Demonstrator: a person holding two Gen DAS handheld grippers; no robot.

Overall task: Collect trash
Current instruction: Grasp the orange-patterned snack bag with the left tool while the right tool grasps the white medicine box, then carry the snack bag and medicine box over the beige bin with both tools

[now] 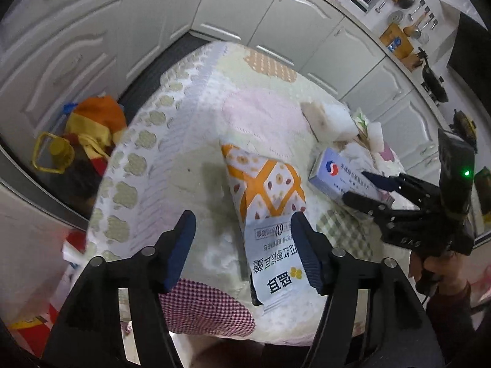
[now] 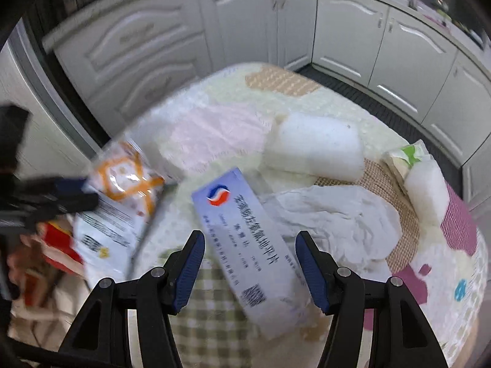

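Note:
An orange-and-white snack packet [image 1: 267, 190] lies flat on the patchwork-covered table [image 1: 172, 159]. My left gripper [image 1: 245, 242] hangs over the packet's near end, open; the packet sits by the right finger, far from the left one. A pale blue medicine box [image 2: 242, 230] lies at an angle on the cloth. My right gripper [image 2: 250, 263] is open around it, with a gap at the left pad. The left wrist view shows that right gripper [image 1: 365, 188] over the box [image 1: 331, 171]. In the blurred right wrist view the packet [image 2: 122, 181] is at the left.
Crumpled white tissue [image 2: 337, 214], white foam blocks [image 2: 316, 147] and a green-patterned tissue pack [image 2: 408, 156] lie beyond the box. White cabinets [image 2: 233, 24] ring the table. On the floor to the left sit an orange-yellow bag [image 1: 95, 122] and a yellow-capped bottle [image 1: 58, 153].

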